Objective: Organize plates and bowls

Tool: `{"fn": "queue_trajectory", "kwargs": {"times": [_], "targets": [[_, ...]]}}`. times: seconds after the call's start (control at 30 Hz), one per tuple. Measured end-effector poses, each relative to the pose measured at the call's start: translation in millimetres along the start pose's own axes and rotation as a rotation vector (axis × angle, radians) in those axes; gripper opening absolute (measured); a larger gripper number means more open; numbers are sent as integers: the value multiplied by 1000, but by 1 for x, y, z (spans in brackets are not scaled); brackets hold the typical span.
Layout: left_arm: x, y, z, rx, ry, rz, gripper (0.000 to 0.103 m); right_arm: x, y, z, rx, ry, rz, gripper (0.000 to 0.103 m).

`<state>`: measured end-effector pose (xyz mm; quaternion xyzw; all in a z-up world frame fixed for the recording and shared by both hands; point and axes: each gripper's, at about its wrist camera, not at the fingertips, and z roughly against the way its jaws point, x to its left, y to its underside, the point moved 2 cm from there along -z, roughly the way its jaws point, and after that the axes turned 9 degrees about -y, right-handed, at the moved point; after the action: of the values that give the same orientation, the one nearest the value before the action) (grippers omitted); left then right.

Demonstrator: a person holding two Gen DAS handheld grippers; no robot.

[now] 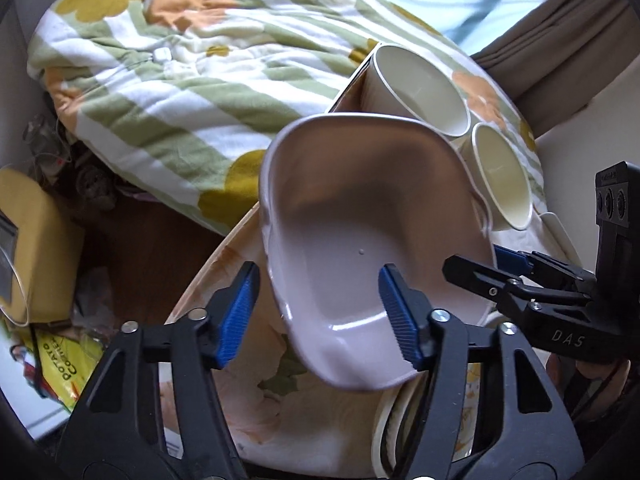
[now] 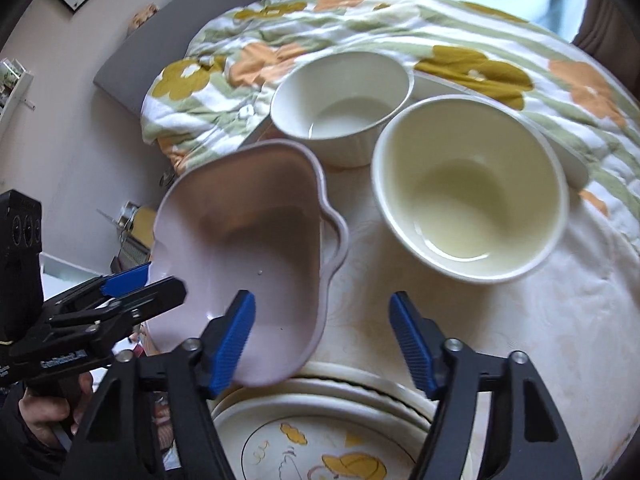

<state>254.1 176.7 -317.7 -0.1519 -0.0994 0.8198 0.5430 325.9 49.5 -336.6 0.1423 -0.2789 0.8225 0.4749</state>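
**Leaning pink dish straddled over the plates**

At the table's (image 2: pixel 560 320) near edge, a stack of plates (image 2: pixel 320 420) is overhung by the tilted pink dish (image 2: pixel 240 232). Its opposite rims are straddled by the half-spread fingers of the left gripper (image 1: pixel 318 270) and right gripper (image 2: pixel 320 297). Neither is visibly pinched, probably only for steadying. Two cream bowls (image 2: pixel 468 200) are kept at the far edge.

Each tool is matte black plastic with triangular cut-outs in its arms, silver screws at the pivots, and ribbed blue pads on both fingers: the left tool (image 1: pixel 318 314), the right tool (image 2: pixel 322 334). White lettering marks their sides.
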Motion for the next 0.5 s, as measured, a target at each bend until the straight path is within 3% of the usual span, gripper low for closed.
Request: {"fn": "queue_trajectory", "kwargs": {"times": [0.1,0.23,0.5], "targets": [[-2,0,-9,6,-15,16,42,-1,-4,-9,13,-17,16,44],[-1,0,-18,17,-64,7,14,-3,-7,-20,30,-33,21,18],[2,0,-4,-24,-86,-12,13,2,-2,-13,8,-16,46,14]]}}
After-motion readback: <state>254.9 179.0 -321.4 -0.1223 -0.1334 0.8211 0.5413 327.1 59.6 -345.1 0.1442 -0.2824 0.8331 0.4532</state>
